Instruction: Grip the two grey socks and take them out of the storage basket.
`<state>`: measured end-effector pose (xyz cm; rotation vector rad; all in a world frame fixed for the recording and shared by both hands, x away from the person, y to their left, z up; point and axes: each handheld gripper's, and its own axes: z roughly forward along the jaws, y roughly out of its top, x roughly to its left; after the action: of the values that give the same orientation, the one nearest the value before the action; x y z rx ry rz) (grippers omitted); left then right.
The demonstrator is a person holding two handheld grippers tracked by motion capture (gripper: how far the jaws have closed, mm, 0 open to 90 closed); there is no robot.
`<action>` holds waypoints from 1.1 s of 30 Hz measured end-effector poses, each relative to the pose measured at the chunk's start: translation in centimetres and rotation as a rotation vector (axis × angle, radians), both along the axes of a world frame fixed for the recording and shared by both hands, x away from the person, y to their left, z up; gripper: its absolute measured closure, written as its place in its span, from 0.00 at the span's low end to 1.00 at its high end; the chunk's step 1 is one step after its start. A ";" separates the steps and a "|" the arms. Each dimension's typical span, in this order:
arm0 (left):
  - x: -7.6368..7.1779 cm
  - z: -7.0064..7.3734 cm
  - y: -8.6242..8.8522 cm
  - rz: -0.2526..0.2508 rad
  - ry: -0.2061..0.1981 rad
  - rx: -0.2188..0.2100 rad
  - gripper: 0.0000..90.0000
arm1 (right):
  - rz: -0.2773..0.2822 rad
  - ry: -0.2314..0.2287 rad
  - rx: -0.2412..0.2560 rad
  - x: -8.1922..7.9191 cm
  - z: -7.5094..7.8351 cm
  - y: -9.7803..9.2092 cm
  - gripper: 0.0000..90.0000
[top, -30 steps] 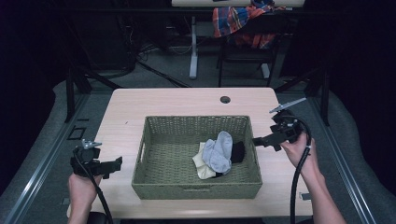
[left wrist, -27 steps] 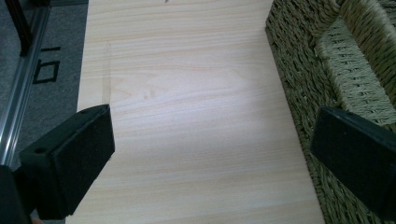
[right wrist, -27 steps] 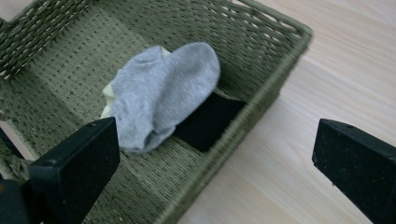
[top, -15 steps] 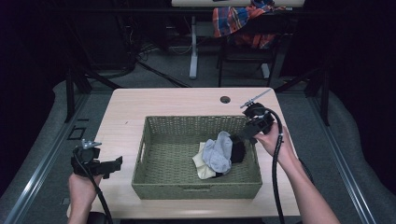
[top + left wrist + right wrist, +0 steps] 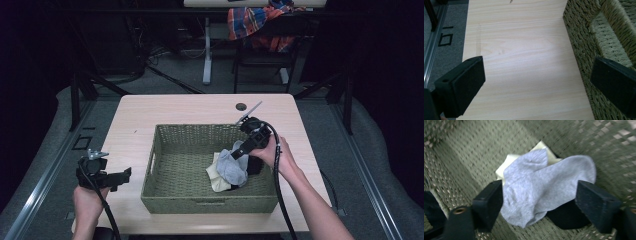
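With fingers apart astride grey sock (image 5: 546, 187) in basket (image 5: 165, 197): grasp step pending.
Next: close right gripper (image 5: 239, 150) on sock, lift. Left gripper (image 5: 536, 82) open over bench (image 5: 524, 50), idle.

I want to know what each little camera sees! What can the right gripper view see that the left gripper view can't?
The right gripper view alone shows a grey sock between the open right gripper, on top of a pale yellow cloth and something black. The left gripper view alone shows the bare wooden table under the open left gripper. Both show the woven basket.
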<state>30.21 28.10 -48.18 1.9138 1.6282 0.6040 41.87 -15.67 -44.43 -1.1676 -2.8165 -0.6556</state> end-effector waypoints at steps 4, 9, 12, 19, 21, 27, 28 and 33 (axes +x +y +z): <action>0.0 0.0 0.0 -0.001 0.003 0.001 0.00 | 0.004 0.013 -0.027 0.0 -0.9 0.6 0.35; 0.0 0.0 -0.1 -0.005 0.008 -0.001 0.00 | -0.029 0.062 -0.039 0.2 -2.5 1.5 0.44; 0.0 -0.1 -0.1 -0.006 0.011 -0.001 0.00 | -0.029 0.073 -0.063 0.4 -2.9 1.7 0.47; 0.0 -0.1 -0.1 -0.004 0.013 0.001 0.00 | -0.090 0.091 -0.122 0.7 -4.7 2.4 0.62; 0.0 -0.1 -0.1 -0.003 0.013 0.001 0.00 | -0.083 0.095 -0.142 0.9 -4.8 2.3 0.67; 0.0 0.0 -0.1 -0.003 0.012 0.001 0.00 | -0.093 0.130 -0.135 1.2 -5.1 2.0 0.92; 0.0 0.0 -0.1 -0.004 0.013 0.002 0.00 | -0.093 0.130 -0.135 1.2 -5.1 2.0 0.92; 0.0 -0.1 -0.1 -0.003 0.012 0.002 0.00 | -0.067 0.132 -0.144 0.8 -3.9 1.8 0.93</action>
<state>30.26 28.05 -48.24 1.9247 1.6326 0.5936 42.71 -13.86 -48.32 -1.2810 -2.7632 -0.3681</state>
